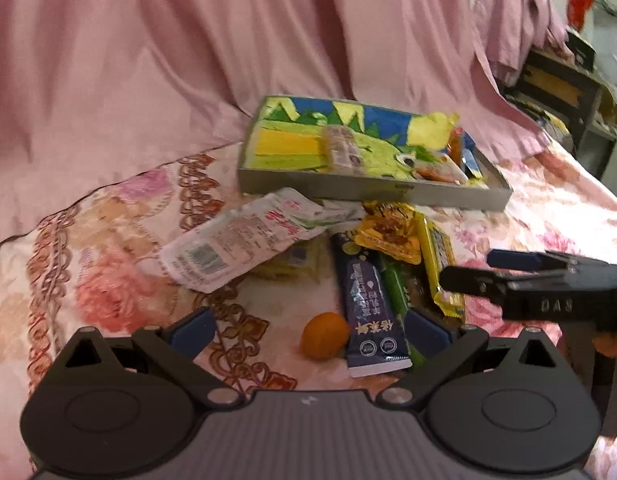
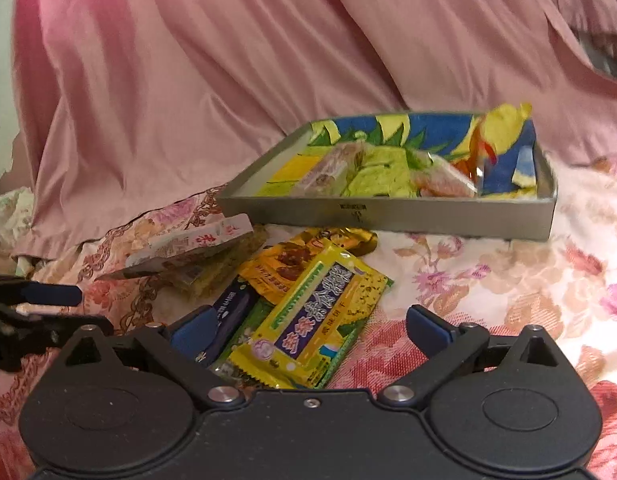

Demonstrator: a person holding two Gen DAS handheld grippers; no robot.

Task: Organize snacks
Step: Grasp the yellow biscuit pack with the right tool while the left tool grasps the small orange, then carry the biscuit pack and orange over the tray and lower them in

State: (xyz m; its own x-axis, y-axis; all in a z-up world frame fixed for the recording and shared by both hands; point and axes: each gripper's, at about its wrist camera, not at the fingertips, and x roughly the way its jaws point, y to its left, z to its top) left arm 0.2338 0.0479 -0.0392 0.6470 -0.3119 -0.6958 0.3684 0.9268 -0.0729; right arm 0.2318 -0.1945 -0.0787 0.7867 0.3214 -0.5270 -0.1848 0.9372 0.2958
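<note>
A grey tray (image 1: 372, 194) with a green and blue picture inside holds several snack packets; it also shows in the right wrist view (image 2: 388, 216). In front of it lies a pile: a white packet (image 1: 244, 236), a dark blue stick packet (image 1: 368, 300), a green stick (image 1: 400, 296), a golden packet (image 1: 388, 232), a yellow packet (image 2: 312, 320) and a small orange fruit (image 1: 325, 335). My left gripper (image 1: 308, 328) is open and empty above the fruit and blue stick. My right gripper (image 2: 308, 326) is open and empty over the yellow packet, and appears at the right of the left wrist view (image 1: 488, 276).
The snacks lie on a floral bedspread (image 2: 488, 280). A pink draped cloth (image 1: 188, 60) rises behind the tray. A dark shelf with clutter (image 1: 560, 92) stands at the far right. My left gripper shows at the left edge of the right wrist view (image 2: 32, 308).
</note>
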